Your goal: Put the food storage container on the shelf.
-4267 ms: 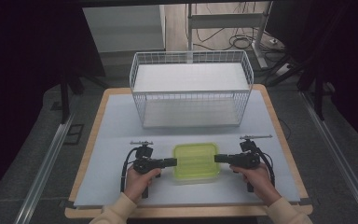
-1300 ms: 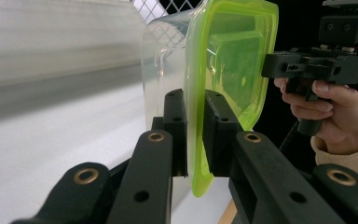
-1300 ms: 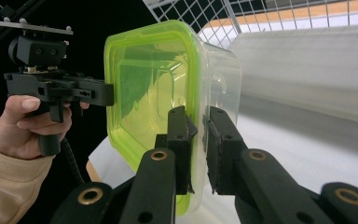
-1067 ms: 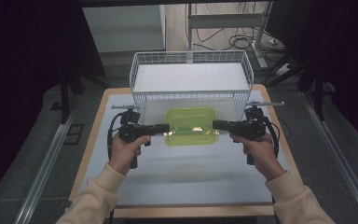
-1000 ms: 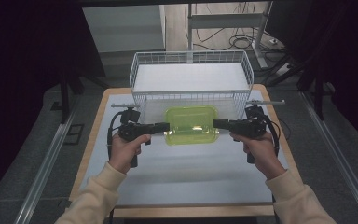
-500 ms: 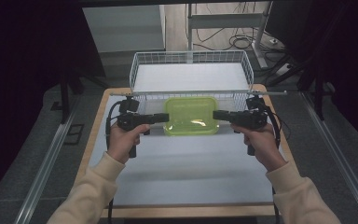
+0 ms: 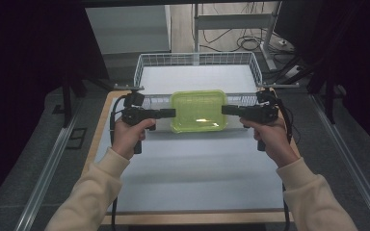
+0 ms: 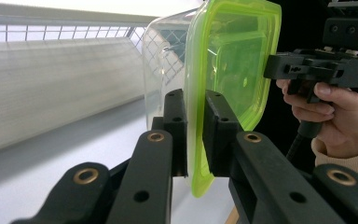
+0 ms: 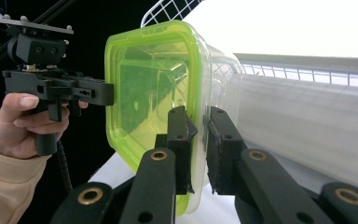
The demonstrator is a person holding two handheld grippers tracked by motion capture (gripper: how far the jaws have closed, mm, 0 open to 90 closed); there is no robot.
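Lidded box (image 7: 198,110) held aloft at the near rim of the wire basket (image 7: 197,61).
Left gripper (image 7: 169,113) and right gripper (image 7: 226,110) each clamped on a lid edge; best kept level, raised together over the rim.

Both forearms, in cream sleeves, reach forward from the bottom of the high view. The left hand (image 7: 127,135) holds the left gripper (image 7: 172,113) level and pointing inward, its jaws closed on the edge of a green-lidded container (image 7: 198,110). The right hand (image 7: 271,140) mirrors it with the right gripper (image 7: 225,109), whose jaws seem clamped on the opposite edge
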